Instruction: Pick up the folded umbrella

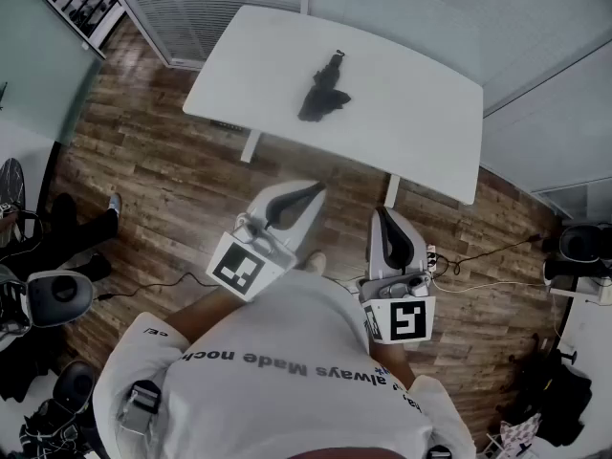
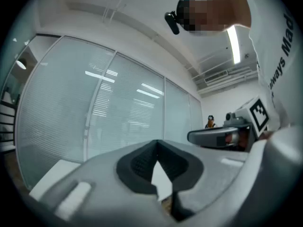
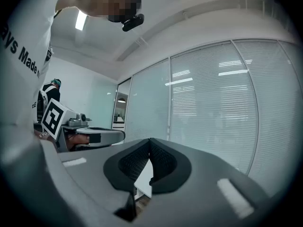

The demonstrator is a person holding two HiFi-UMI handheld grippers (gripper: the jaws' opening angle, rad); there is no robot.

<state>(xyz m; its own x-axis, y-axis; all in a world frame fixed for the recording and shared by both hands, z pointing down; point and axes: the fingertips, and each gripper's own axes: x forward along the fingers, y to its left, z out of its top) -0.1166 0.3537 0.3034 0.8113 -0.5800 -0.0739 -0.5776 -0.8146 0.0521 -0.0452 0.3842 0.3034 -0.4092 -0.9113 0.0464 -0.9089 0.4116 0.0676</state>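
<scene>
I hold my left gripper [image 1: 304, 196] and right gripper [image 1: 382, 216] level and close to my chest, side by side, both clenched with nothing between the jaws. The folded black umbrella [image 1: 323, 92] lies on the white worktop [image 1: 421, 113] ahead, well apart from both.
</scene>
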